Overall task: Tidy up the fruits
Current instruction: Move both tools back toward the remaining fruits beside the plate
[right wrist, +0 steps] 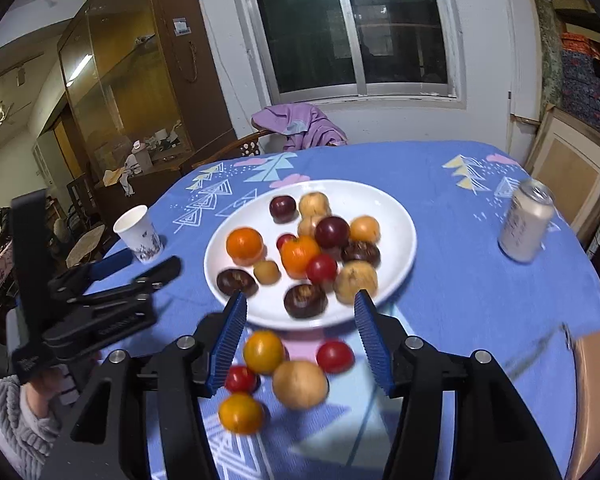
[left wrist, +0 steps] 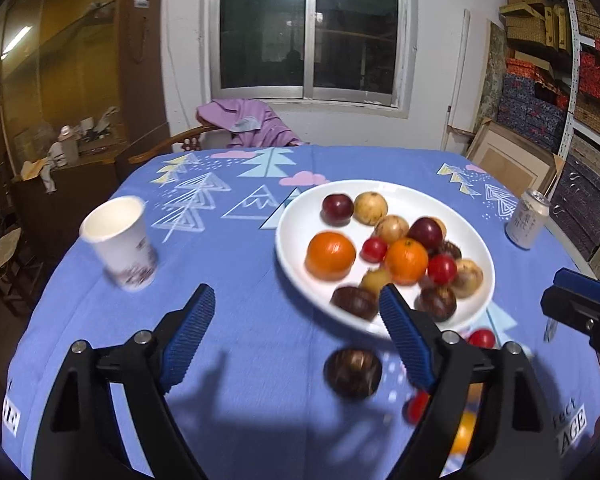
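Observation:
A white plate [left wrist: 296,240] [right wrist: 396,216] on the blue tablecloth holds several fruits: oranges, red tomatoes, dark purple and tan ones. My left gripper [left wrist: 296,294] is open near the plate's front edge, and nothing is pressed between its pads. A dark brown fruit [left wrist: 353,374] lies on the cloth beside its right finger. My right gripper [right wrist: 300,298] is open just in front of the plate. Loose fruits lie on the cloth between its fingers: a yellow-orange one [right wrist: 263,351], a red tomato [right wrist: 335,356], a tan fruit [right wrist: 300,384], a small red one [right wrist: 242,379] and an orange [right wrist: 241,413].
A paper cup [left wrist: 120,240] [right wrist: 138,234] stands left of the plate. A drink can [left wrist: 528,220] [right wrist: 526,226] stands near the table's right edge. Behind the table is a wooden chair with a purple garment [left wrist: 252,122]. Stacked boxes fill shelves [left wrist: 580,92] at the right.

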A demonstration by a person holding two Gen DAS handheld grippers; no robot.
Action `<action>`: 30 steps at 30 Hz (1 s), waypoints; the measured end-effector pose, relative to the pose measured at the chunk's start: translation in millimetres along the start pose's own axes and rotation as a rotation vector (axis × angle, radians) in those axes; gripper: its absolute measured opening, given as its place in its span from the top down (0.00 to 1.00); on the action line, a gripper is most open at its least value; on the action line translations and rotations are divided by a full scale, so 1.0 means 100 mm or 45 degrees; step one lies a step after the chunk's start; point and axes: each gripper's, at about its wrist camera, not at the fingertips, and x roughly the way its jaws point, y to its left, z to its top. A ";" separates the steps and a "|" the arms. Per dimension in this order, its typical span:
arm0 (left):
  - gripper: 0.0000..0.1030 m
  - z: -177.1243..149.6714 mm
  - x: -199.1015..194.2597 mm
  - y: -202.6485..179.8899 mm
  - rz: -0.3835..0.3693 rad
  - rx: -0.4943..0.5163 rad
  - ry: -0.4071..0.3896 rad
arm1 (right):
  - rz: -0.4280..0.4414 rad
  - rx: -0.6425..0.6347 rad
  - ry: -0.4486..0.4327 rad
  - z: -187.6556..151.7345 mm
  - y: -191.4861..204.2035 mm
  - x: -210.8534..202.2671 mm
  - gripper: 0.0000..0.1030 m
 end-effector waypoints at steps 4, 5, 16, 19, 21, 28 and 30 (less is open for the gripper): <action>0.10 -0.37 -0.31 0.10 0.066 -0.026 -0.037 | -0.047 0.013 0.007 -0.32 -0.07 -0.09 0.35; 0.09 -0.44 -0.34 0.10 0.079 -0.019 -0.037 | -0.058 0.025 0.015 -0.38 -0.09 -0.09 0.33; 0.07 -0.55 -0.21 0.06 0.048 -0.001 0.029 | -0.083 0.157 0.032 -0.47 -0.27 -0.07 0.22; 0.06 -0.56 -0.20 0.04 0.057 0.013 0.024 | -0.088 0.174 0.048 -0.48 -0.30 -0.04 0.20; 0.05 -0.56 -0.20 0.02 0.064 0.023 0.020 | -0.080 0.172 0.058 -0.49 -0.29 -0.02 0.20; 0.04 -0.56 -0.19 -0.03 0.077 0.057 0.018 | -0.084 0.143 0.073 -0.51 -0.22 0.01 0.19; 0.04 -0.56 -0.19 -0.03 0.075 0.060 0.021 | -0.080 0.140 0.086 -0.52 -0.21 0.04 0.19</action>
